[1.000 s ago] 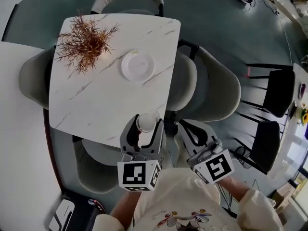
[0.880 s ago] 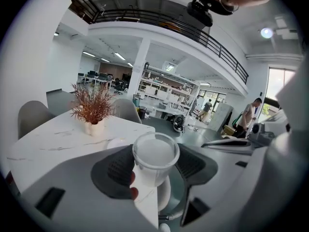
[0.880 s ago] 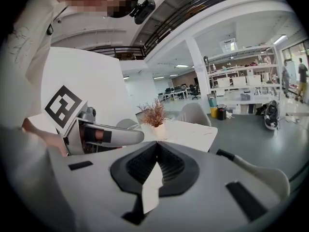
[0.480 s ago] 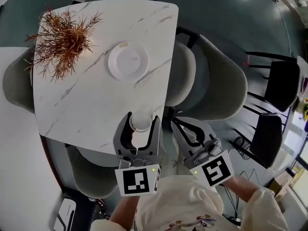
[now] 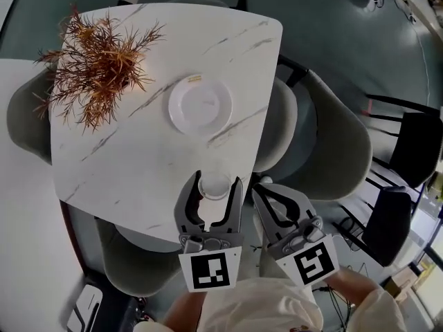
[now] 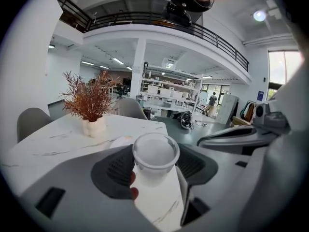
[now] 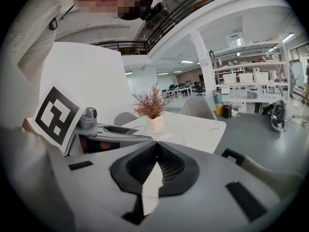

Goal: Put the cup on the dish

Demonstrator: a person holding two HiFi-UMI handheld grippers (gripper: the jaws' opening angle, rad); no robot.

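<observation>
A clear plastic cup (image 5: 216,184) stands upright between the jaws of my left gripper (image 5: 216,187), which is shut on it over the near corner of the white marble table (image 5: 124,164). In the left gripper view the cup (image 6: 155,157) fills the gap between the dark pads. The white dish (image 5: 201,104) lies further in on the table, past the cup, with nothing on it; in the left gripper view the dish (image 6: 120,141) shows low behind the cup. My right gripper (image 5: 261,189) hangs shut and holds nothing, just right of the table edge; its jaws meet (image 7: 155,159).
A dried reddish plant (image 5: 97,64) in a white pot stands at the table's far left. Grey chairs ring the table, one (image 5: 325,144) on the right side and one (image 5: 138,254) under the near edge. Another white table (image 5: 24,206) lies to the left.
The cup stays gripped in my left gripper over the near table corner. My head view has shifted, so the table sits a little lower and further right in the picture. The right gripper stays shut.
</observation>
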